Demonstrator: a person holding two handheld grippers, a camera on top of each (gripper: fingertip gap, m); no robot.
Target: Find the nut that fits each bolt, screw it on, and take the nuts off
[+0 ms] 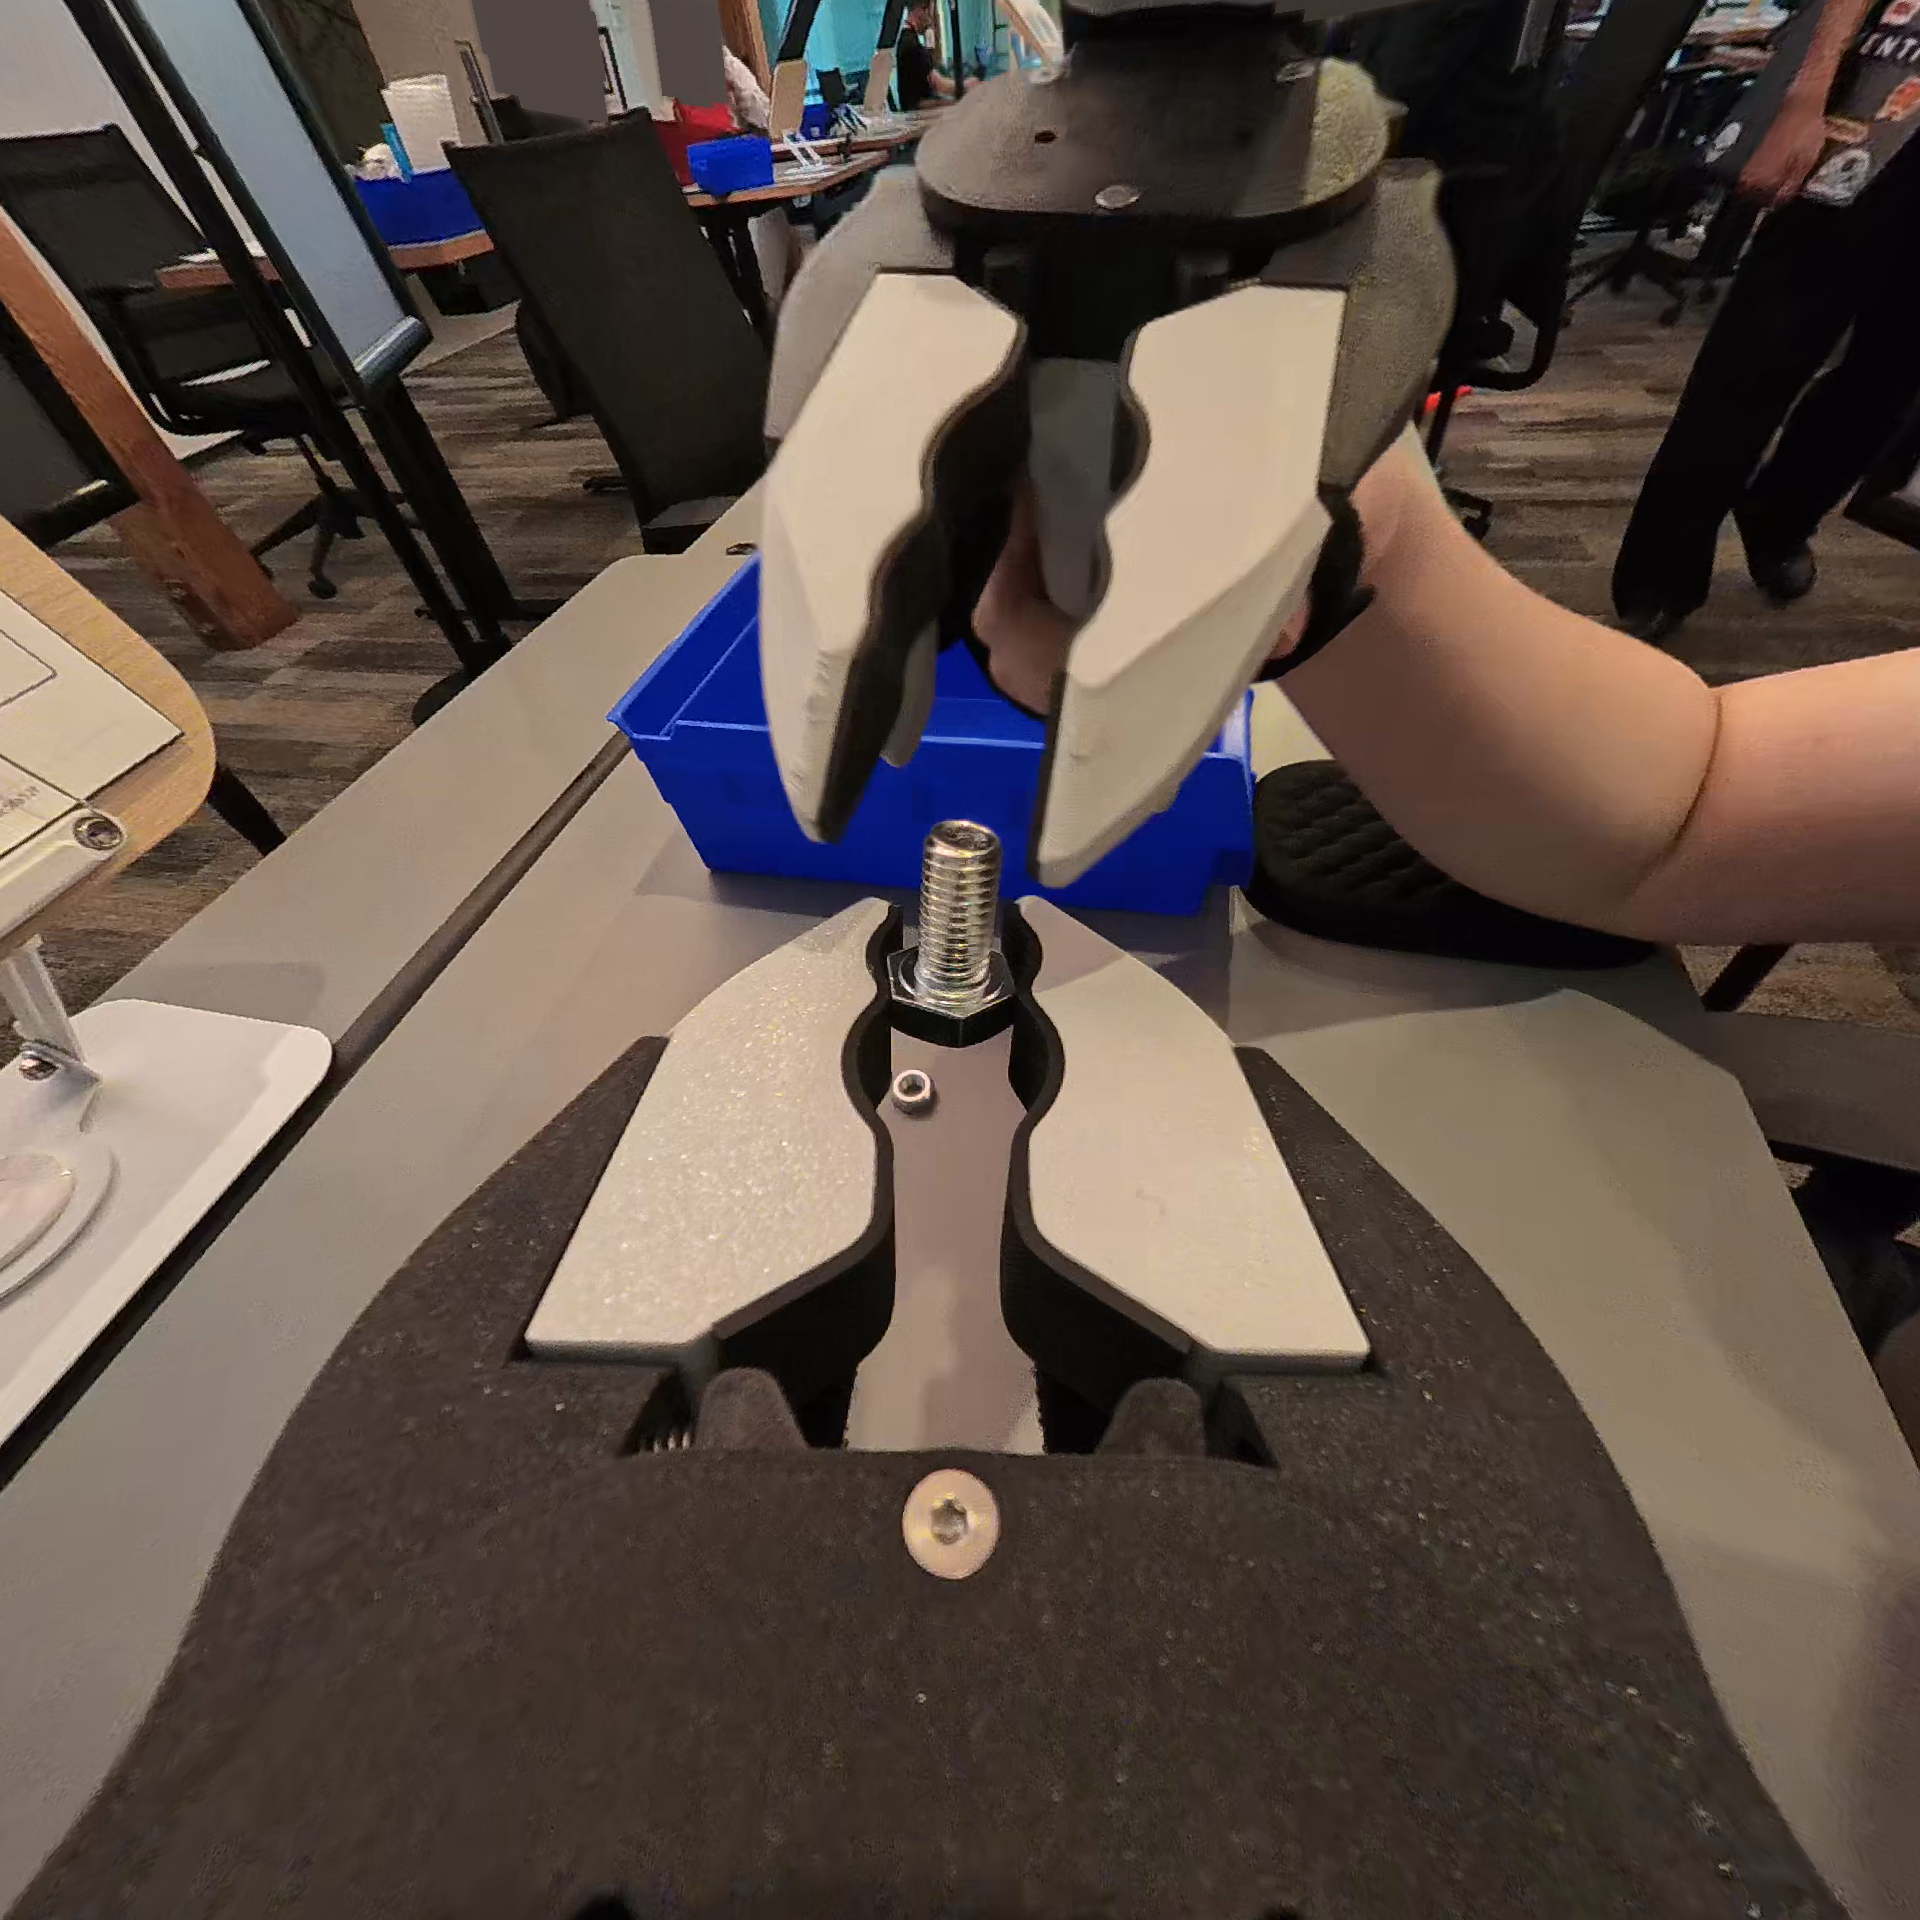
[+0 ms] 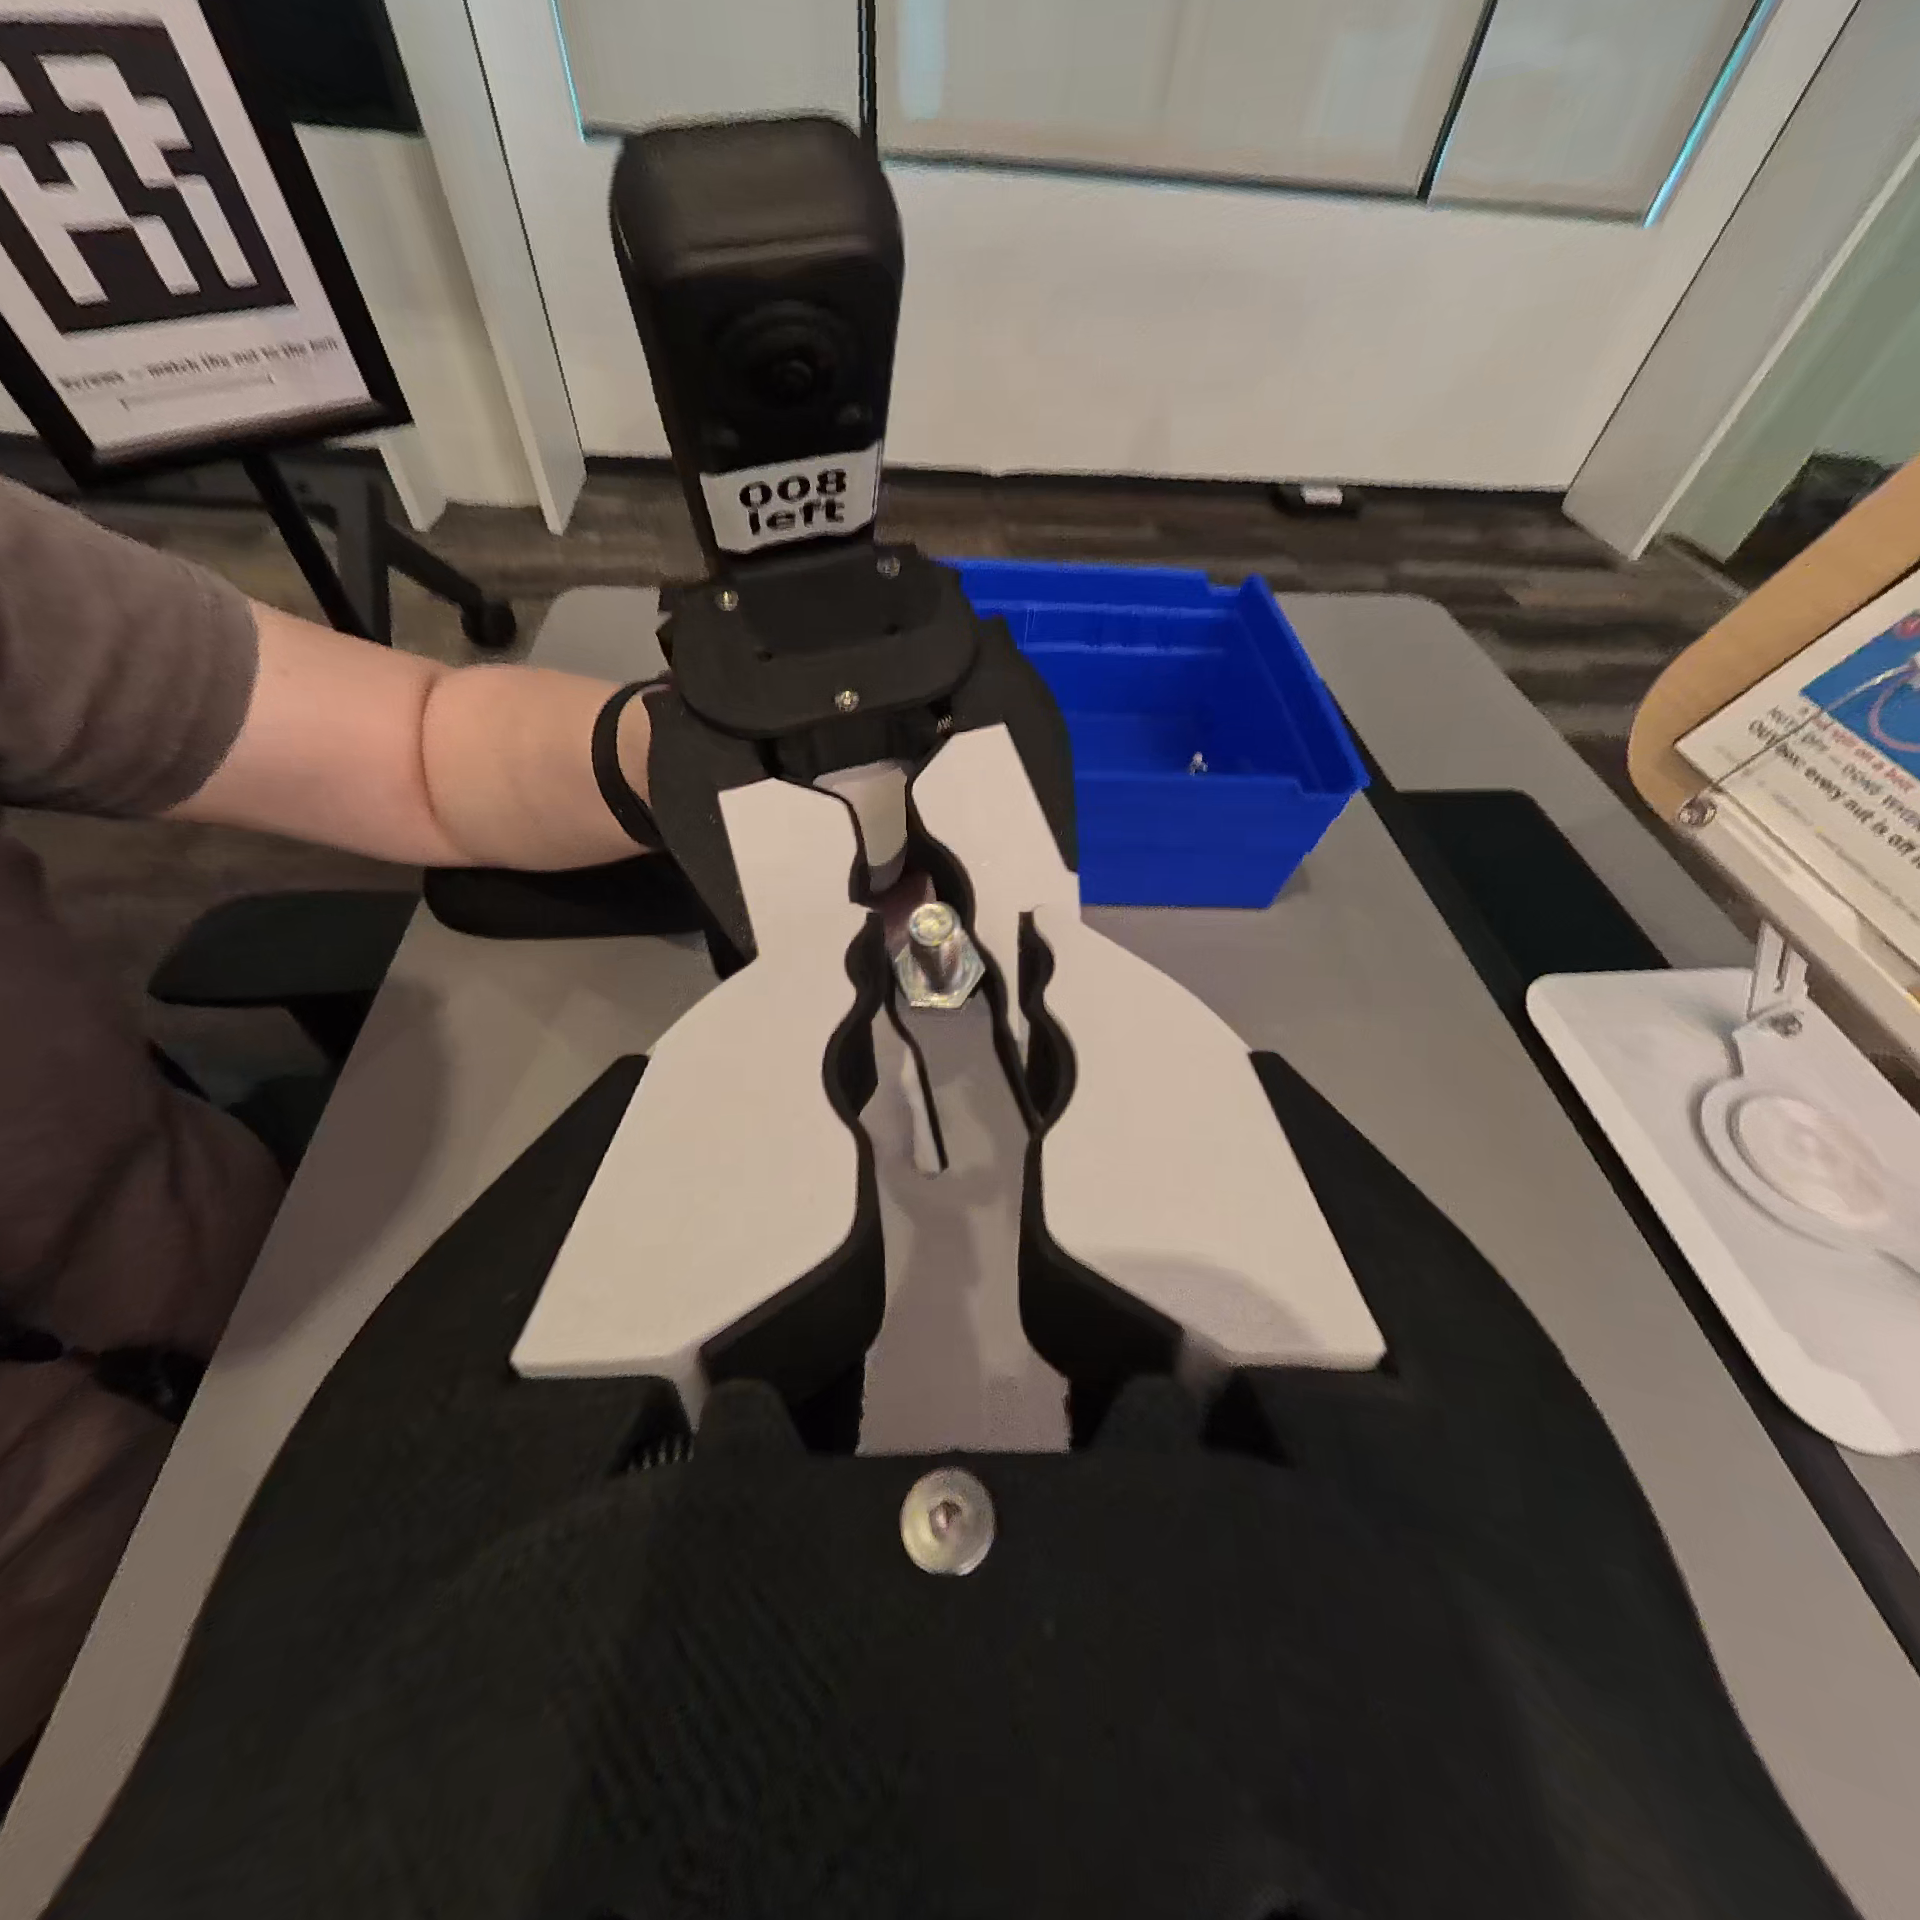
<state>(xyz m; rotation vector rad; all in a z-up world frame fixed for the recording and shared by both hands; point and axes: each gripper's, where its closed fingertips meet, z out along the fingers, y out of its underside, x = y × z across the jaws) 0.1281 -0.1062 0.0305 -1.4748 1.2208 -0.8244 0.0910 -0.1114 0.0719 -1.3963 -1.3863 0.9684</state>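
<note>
Left gripper [image 1: 951, 961]: pinched the upright bolt [image 1: 961, 899] at its nut [image 1: 948, 989].
Right gripper [image 1: 935, 852]: spread, empty, above the bolt.
Behind: blue bin [image 2: 1195, 769].

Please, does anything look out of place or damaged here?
One small thing: a tiny silver nut lies loose on the grey table, beneath the left gripper, which grips the upright threaded silver bolt by its head. The right gripper hovers open above. No damage shows.
</note>
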